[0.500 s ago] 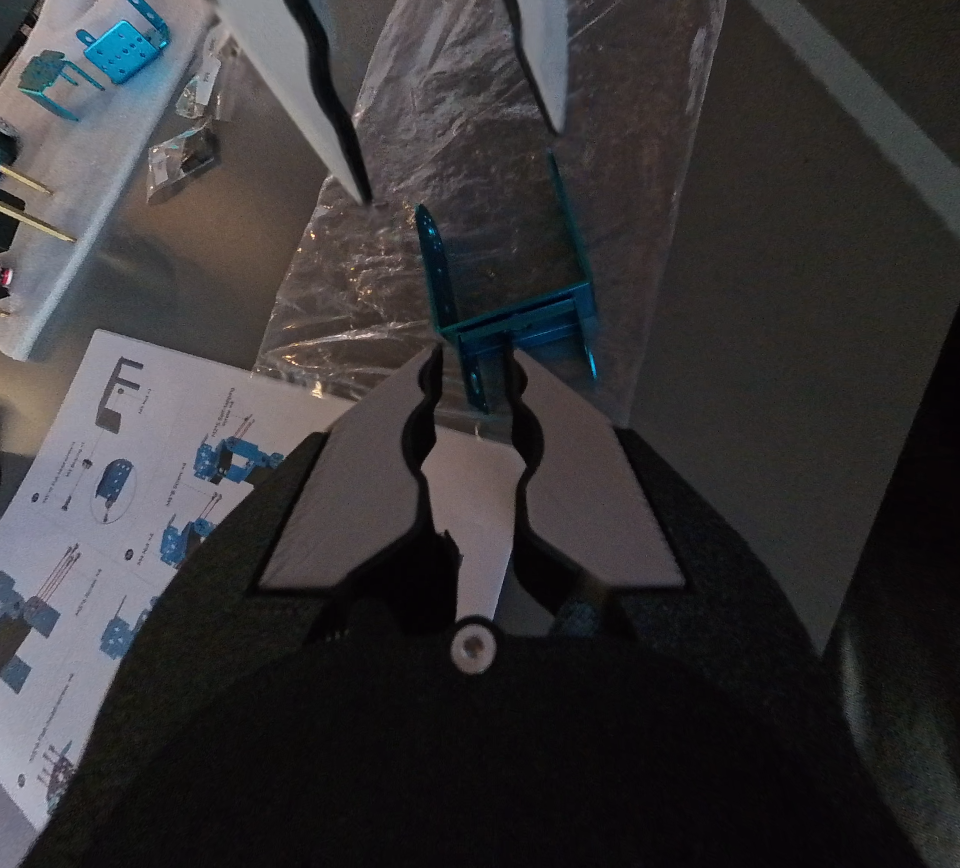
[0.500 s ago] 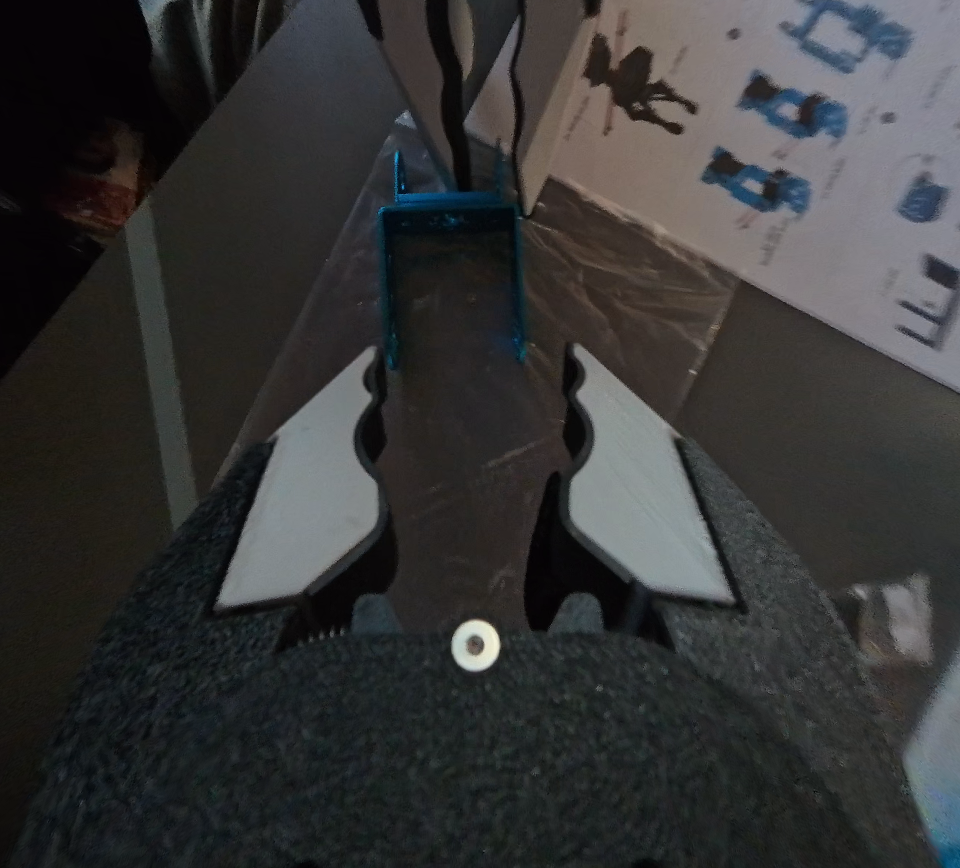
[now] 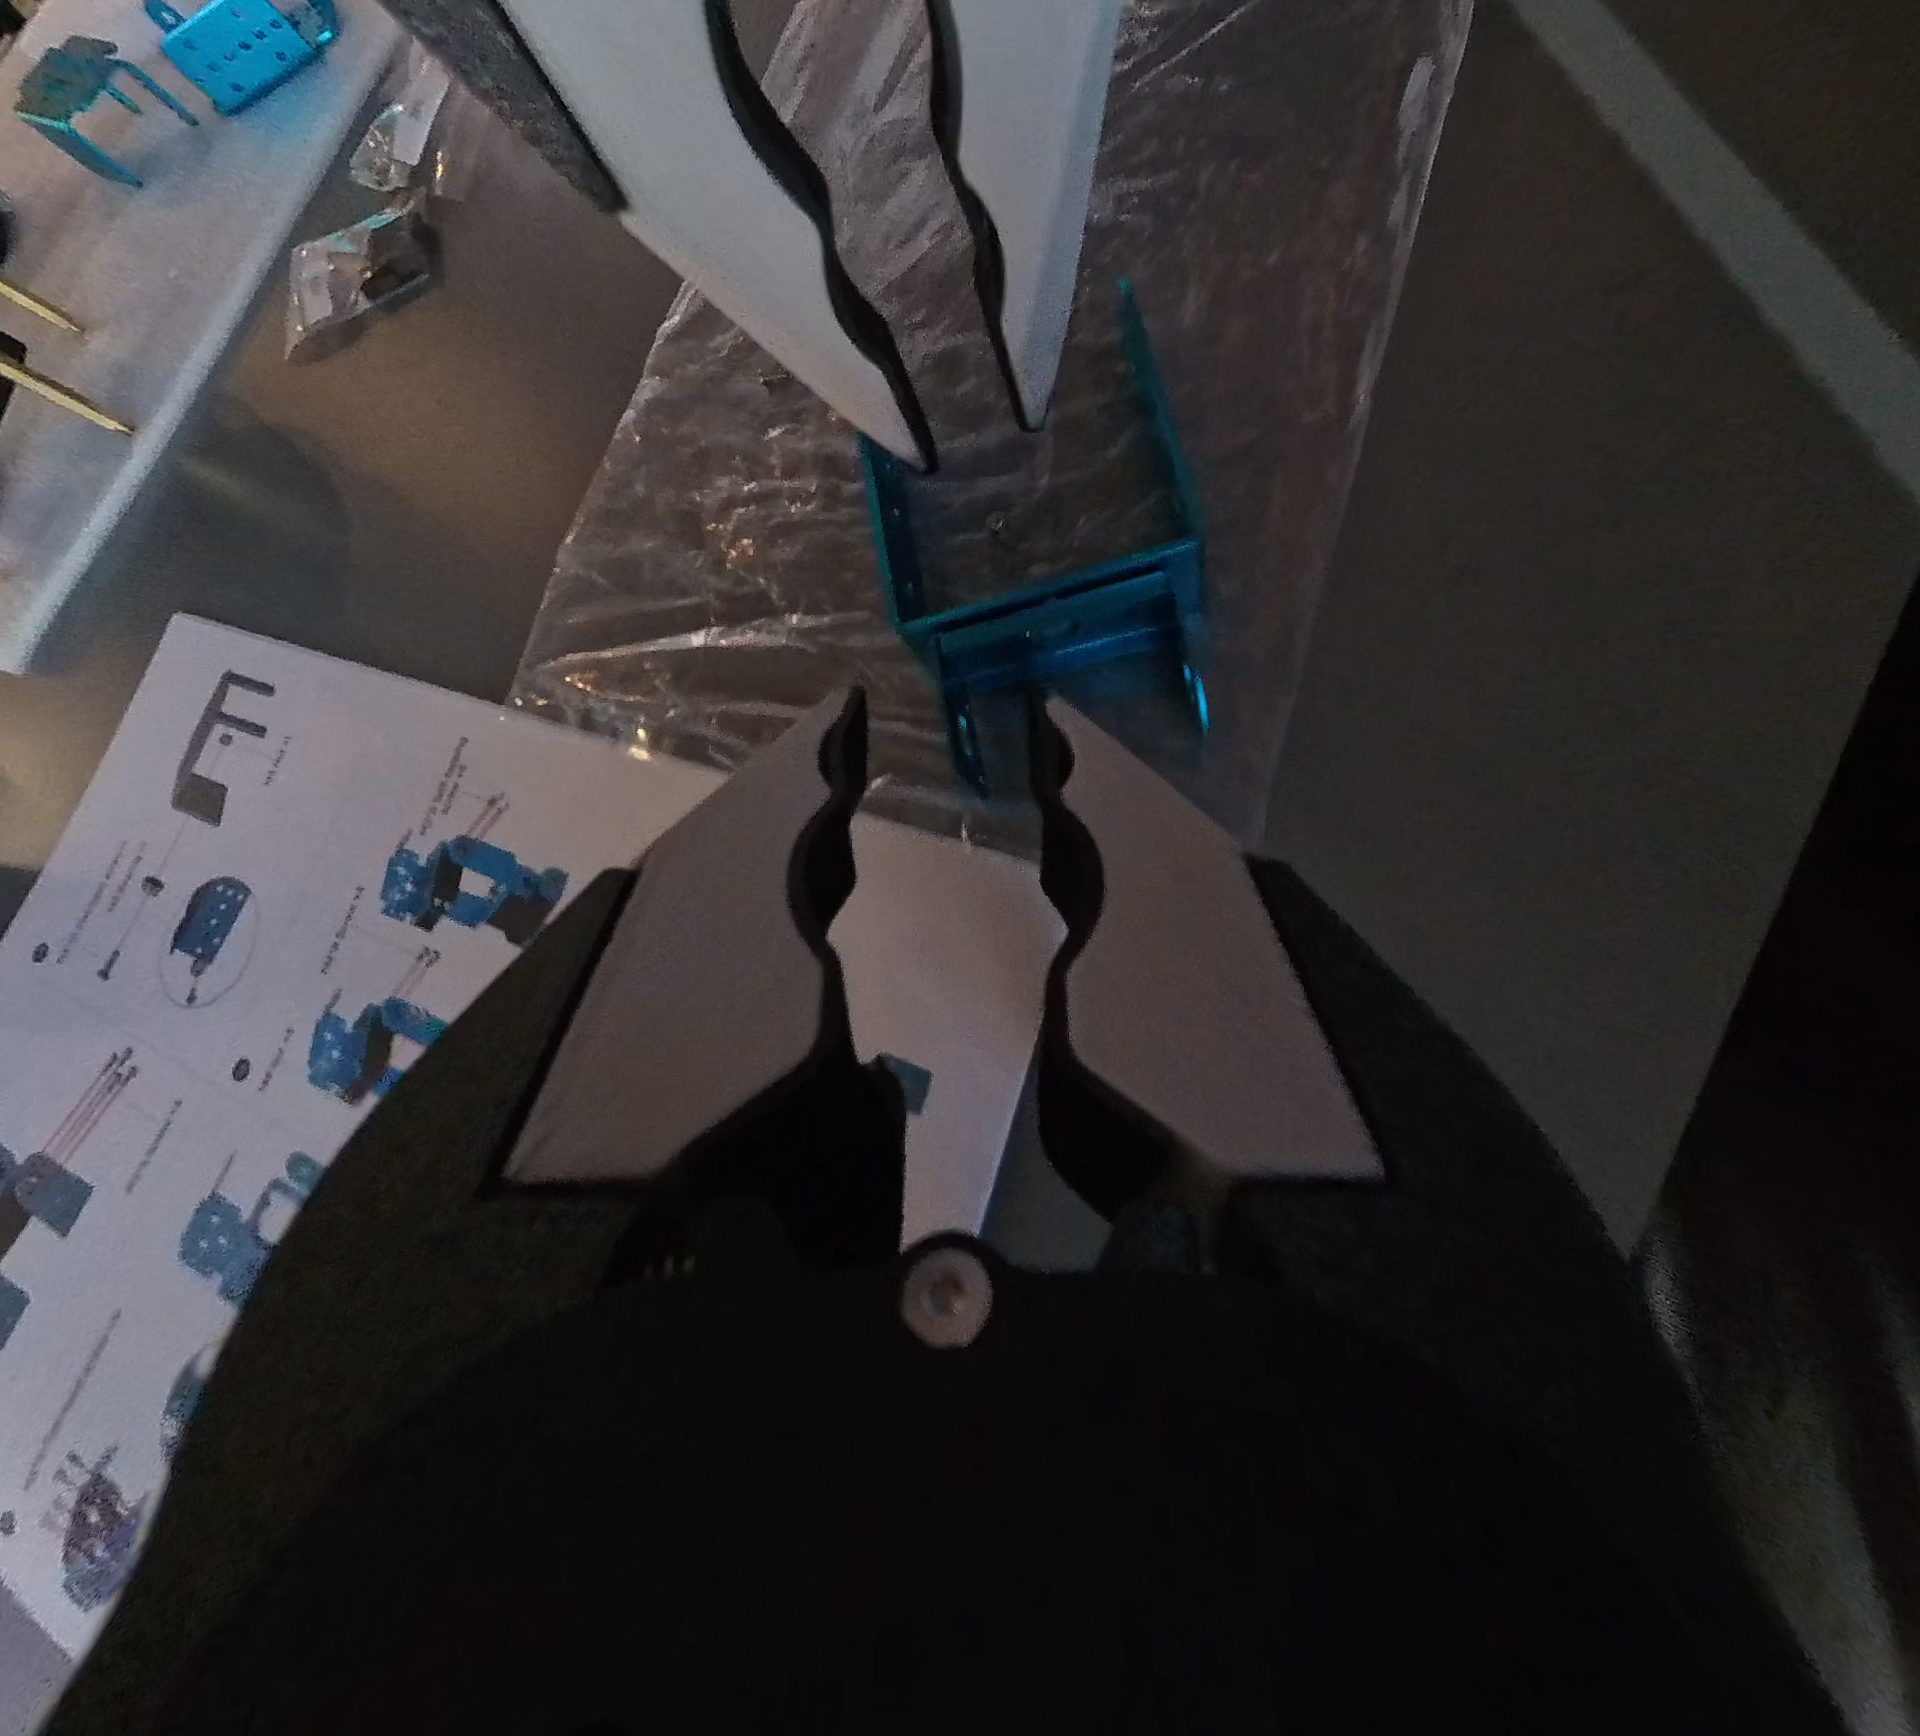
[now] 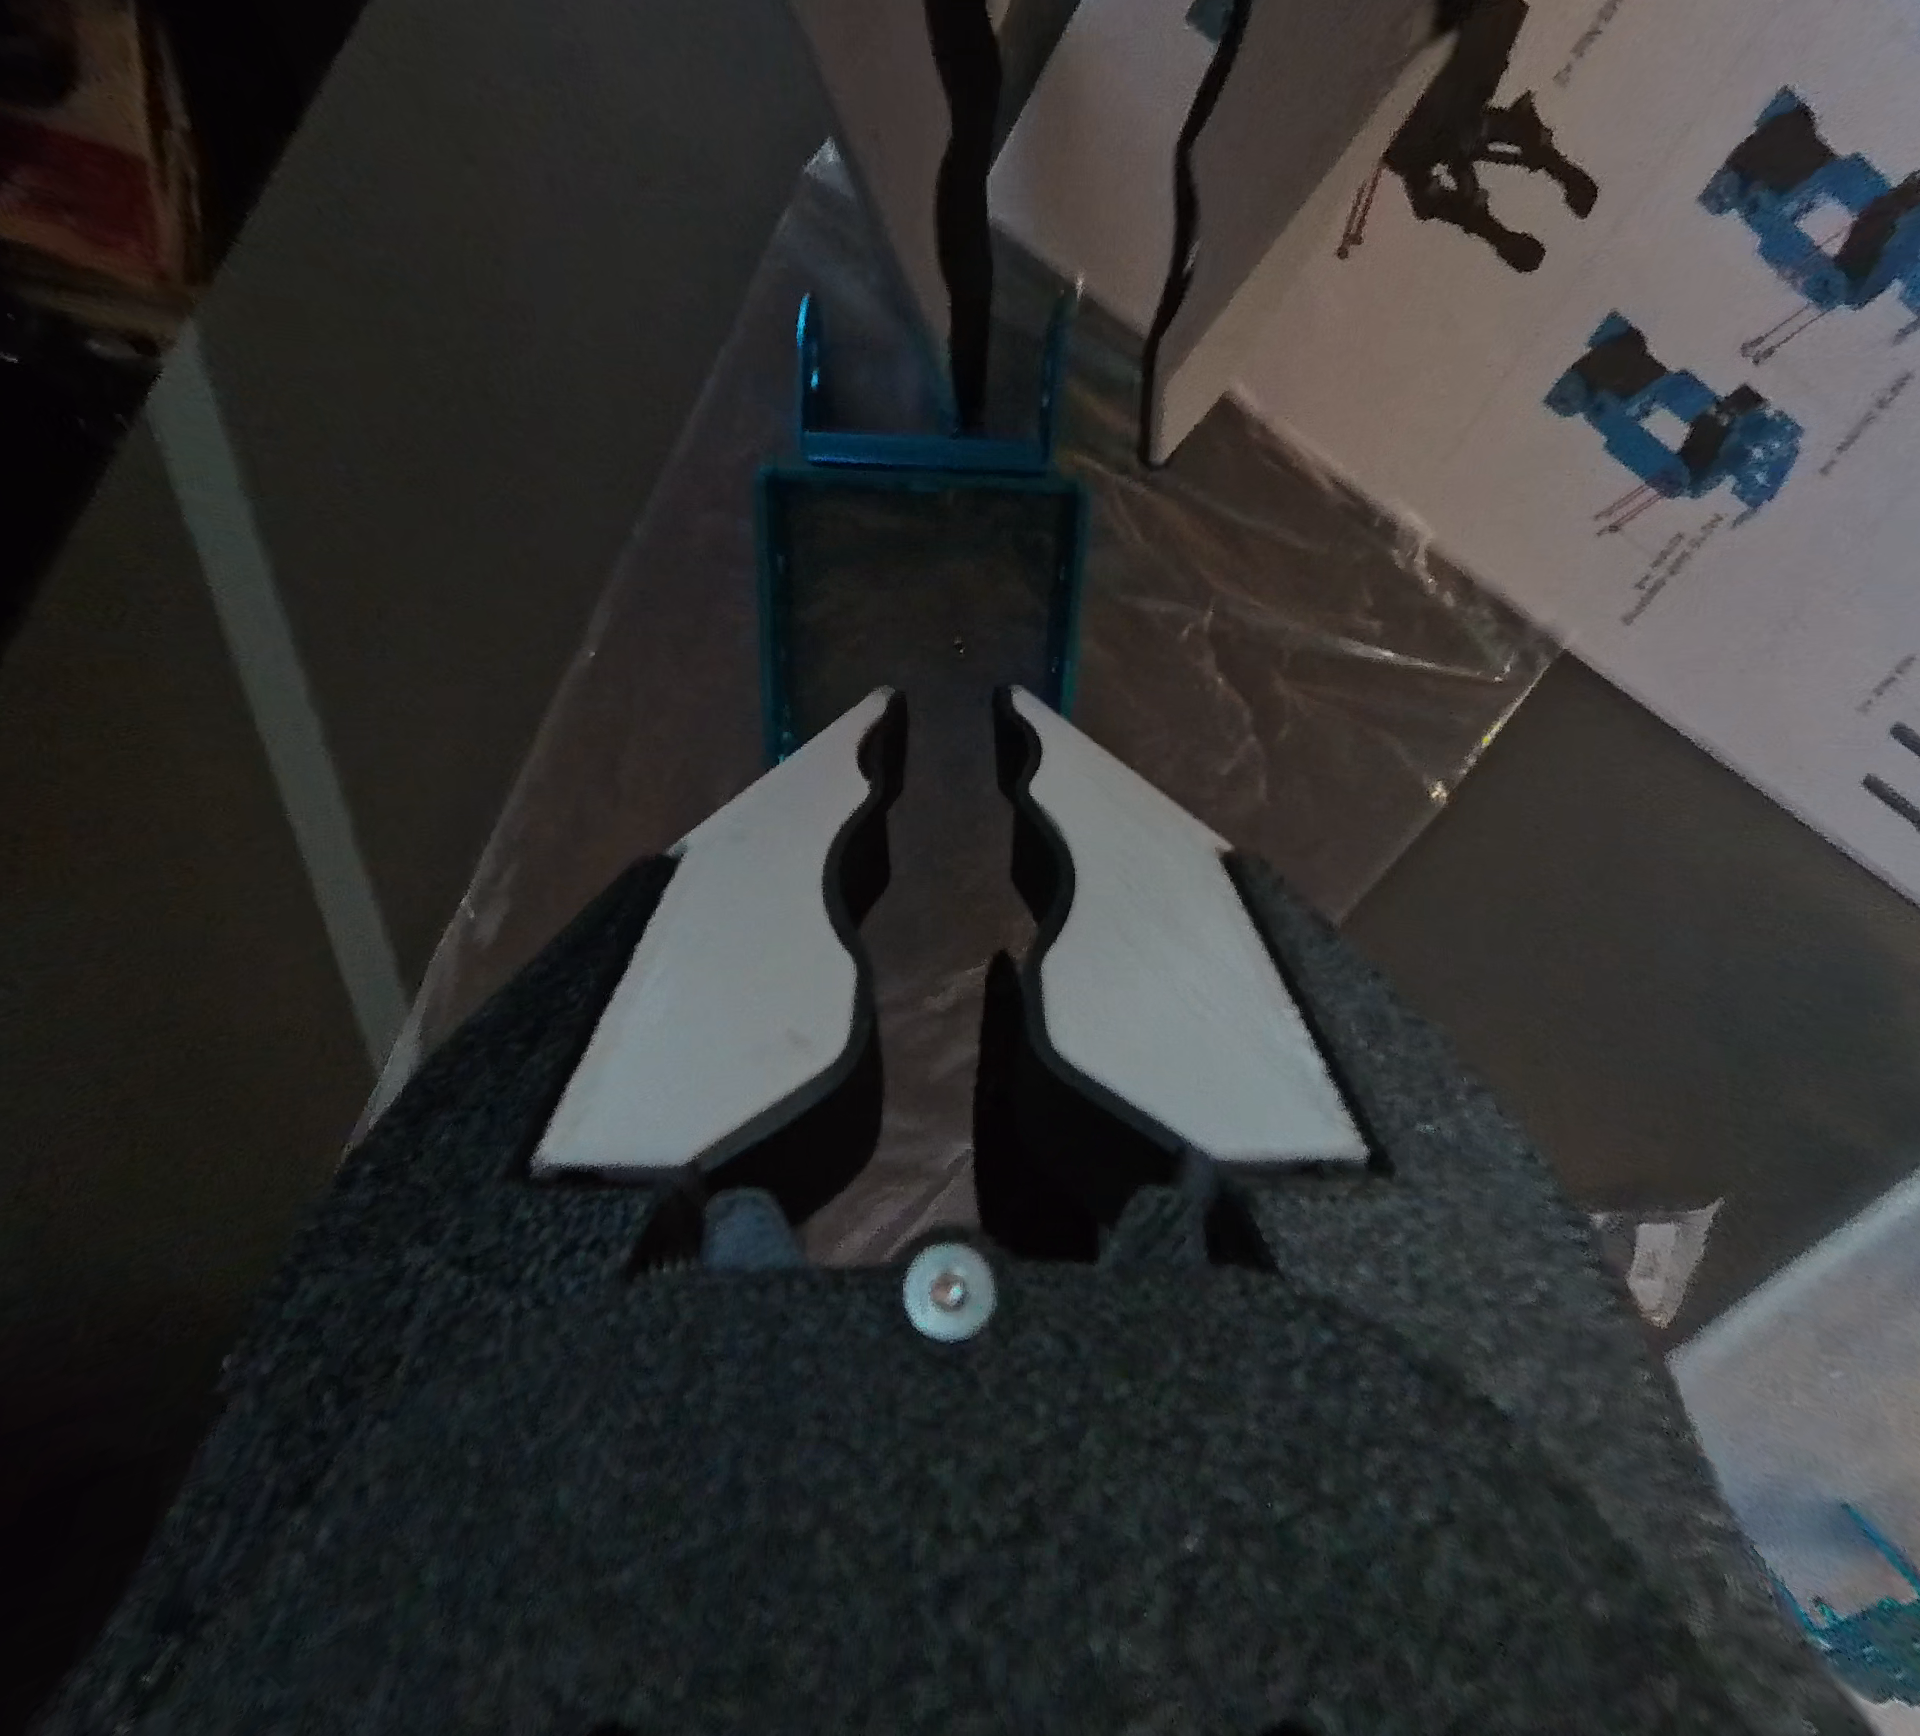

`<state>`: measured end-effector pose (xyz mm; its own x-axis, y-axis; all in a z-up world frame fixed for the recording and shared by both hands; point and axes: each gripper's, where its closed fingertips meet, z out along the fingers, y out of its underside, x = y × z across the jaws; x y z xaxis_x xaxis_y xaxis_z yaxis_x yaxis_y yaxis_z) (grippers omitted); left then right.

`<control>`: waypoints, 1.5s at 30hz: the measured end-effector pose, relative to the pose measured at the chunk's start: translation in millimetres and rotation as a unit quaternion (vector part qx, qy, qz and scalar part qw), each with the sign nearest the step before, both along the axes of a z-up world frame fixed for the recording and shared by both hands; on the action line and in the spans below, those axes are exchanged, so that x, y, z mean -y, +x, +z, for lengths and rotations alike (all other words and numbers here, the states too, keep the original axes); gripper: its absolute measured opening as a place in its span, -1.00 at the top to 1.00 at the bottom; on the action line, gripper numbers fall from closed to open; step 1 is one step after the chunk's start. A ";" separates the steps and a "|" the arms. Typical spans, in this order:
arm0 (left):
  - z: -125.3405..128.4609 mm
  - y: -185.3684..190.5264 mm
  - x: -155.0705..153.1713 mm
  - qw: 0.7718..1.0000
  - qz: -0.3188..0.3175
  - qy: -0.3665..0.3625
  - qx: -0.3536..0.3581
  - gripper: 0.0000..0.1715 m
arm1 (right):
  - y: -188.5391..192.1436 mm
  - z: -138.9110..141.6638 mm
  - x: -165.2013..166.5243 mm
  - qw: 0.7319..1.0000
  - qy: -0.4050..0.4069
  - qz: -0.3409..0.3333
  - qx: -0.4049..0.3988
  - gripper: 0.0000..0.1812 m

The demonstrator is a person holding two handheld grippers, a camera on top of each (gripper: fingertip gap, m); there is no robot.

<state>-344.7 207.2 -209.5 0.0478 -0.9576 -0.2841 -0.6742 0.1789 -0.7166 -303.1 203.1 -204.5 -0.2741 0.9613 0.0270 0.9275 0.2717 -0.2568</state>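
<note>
A blue metal U-bracket assembly (image 3: 1049, 616) lies on a clear plastic bag (image 3: 727, 543) on the grey table. My left gripper (image 3: 945, 704) is open, its tips on either side of one short leg of the bracket, with a gap showing. My right gripper (image 4: 948, 697) faces it from the other end, jaws a narrow gap apart and empty, tips between the bracket's (image 4: 914, 450) two long arms. In the left wrist view one right fingertip (image 3: 904, 439) sits at the end of a long arm. The left gripper (image 4: 1060, 439) shows at the top of the right wrist view.
A printed instruction sheet (image 3: 260, 907) lies beside the bag, also in the right wrist view (image 4: 1662, 336). A white foam tray (image 3: 125, 439) at far left holds blue brackets (image 3: 249, 39). Small hardware bags (image 3: 364, 273) lie beside it. The table's pale edge strip (image 3: 1714, 200) runs along the right. The left gripper's tips are roughly 5 centimeters from the right gripper's.
My right gripper has moved forward to the bracket and its jaws have narrowed a lot. My left gripper's jaws stand slightly wider around the short leg.
</note>
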 end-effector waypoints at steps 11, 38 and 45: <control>26.7 -36.6 -7.2 0.999 0.025 -0.018 0.040 0.59 | -5.2 -15.1 0.7 0.999 0.001 0.009 0.049 0.87; 20.6 -29.8 -2.1 0.999 0.020 -0.013 0.026 0.58 | -11.9 3.9 4.0 0.998 -0.024 0.003 -0.063 0.99; 12.2 -15.8 -6.1 0.999 0.028 0.009 0.018 0.59 | -21.2 3.7 3.7 0.968 -0.148 -0.134 -0.153 0.98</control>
<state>-360.5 213.3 -197.3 0.1113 -0.9479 -0.2985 -0.6576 0.1550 -0.7372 -324.2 199.5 -200.9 -0.0375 0.9747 -0.2203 0.8225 -0.0950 -0.5608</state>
